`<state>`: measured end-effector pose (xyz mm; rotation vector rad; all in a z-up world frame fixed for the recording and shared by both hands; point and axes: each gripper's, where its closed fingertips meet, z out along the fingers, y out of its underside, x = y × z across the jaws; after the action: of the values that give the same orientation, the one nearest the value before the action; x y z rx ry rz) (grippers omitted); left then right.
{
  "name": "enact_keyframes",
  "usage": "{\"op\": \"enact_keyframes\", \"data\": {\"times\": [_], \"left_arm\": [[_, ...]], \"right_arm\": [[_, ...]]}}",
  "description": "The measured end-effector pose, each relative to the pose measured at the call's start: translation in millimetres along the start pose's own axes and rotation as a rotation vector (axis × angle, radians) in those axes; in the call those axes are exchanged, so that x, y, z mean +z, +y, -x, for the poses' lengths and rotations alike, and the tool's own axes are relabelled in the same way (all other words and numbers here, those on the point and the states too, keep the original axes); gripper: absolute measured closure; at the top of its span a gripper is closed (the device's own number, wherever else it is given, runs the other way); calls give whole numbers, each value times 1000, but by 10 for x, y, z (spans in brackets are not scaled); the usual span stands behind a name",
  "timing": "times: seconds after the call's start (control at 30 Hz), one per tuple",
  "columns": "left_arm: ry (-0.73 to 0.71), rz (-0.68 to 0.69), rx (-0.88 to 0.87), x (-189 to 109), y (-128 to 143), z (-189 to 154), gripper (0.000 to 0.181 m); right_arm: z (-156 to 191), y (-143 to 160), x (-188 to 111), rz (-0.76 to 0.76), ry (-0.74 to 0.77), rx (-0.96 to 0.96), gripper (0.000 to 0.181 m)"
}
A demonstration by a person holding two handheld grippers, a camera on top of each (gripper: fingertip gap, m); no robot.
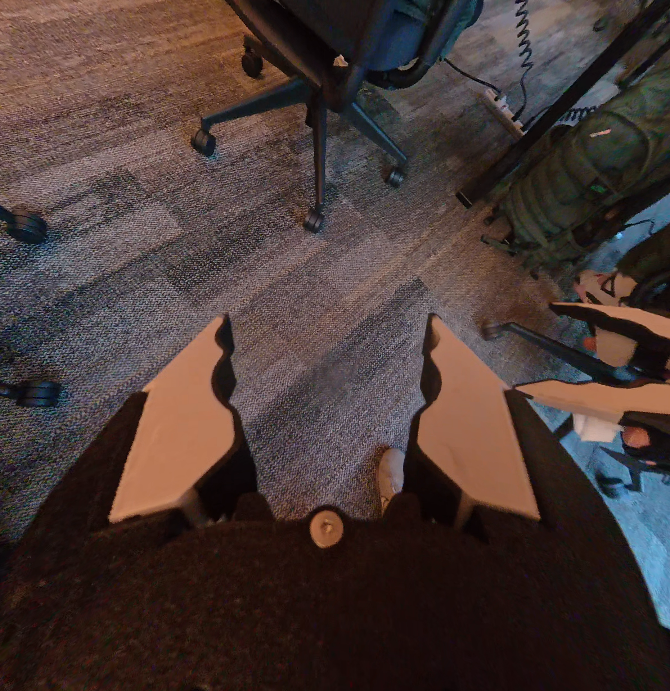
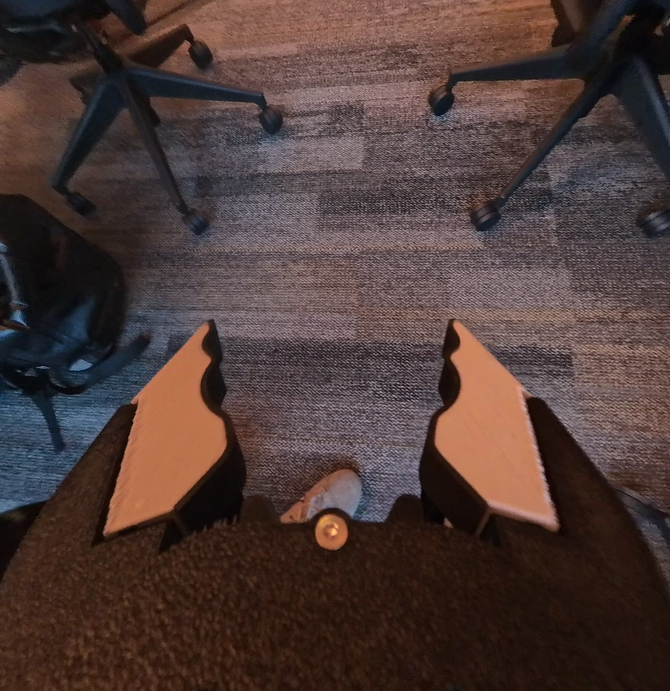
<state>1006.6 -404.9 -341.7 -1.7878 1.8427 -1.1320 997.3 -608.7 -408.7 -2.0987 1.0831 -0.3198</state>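
Both grippers point down at a grey patterned carpet (image 1: 326, 299). My left gripper (image 1: 327, 321) is open and empty, its jaws wide apart, high above the floor. My right gripper (image 2: 331, 329) is also open and empty over the same carpet (image 2: 363, 261). The right gripper also shows at the right edge of the left wrist view (image 1: 535, 347), open. A pale shoe tip shows low between the fingers in both views (image 1: 391, 475) (image 2: 337, 490). Neither gripper touches anything.
A black office chair base on castors (image 1: 318, 123) stands ahead of the left gripper. An olive backpack (image 1: 587, 179) leans by a black desk leg (image 1: 572, 101) with cables. Two chair bases (image 2: 146, 112) (image 2: 606, 93) flank the right view; a dark bag (image 2: 56, 299) lies at left.
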Motion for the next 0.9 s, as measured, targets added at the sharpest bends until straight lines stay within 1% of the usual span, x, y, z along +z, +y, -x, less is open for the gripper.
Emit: {"op": "enact_keyframes", "data": {"times": [0.1, 0.23, 0.37, 0.43, 0.5, 0.6, 0.73, 0.8, 0.9], "left_arm": [[-12, -12, -7, 236, -20, -175, 79], [3, 19, 2, 551, 146, -438, 79], [15, 39, -8, 771, 276, -585, 79], [18, 43, -6, 841, 275, -628, 80], [15, 37, -12, 885, 212, -634, 80], [-2, 14, -34, 942, 64, -545, 80], [-40, -13, -48, 998, -146, -309, 80], [-62, -37, -61, 984, -307, -172, 81], [-102, -76, -89, 949, -579, 110, 82]], "right_arm": [[-372, 220, 6, -1, 12, -19, 65], [-744, 442, 8, -20, 26, -37, 66], [-916, 638, -22, -19, 27, -30, 67], [-940, 701, -51, -6, 22, -17, 67], [-928, 694, -71, 2, 11, -15, 68], [-884, 577, -27, 2, -19, -20, 69], [-818, 325, 204, 2, -75, -65, 69], [-780, 82, 333, -11, -109, -102, 70], [-679, -363, 562, -23, -172, -180, 71]]}}
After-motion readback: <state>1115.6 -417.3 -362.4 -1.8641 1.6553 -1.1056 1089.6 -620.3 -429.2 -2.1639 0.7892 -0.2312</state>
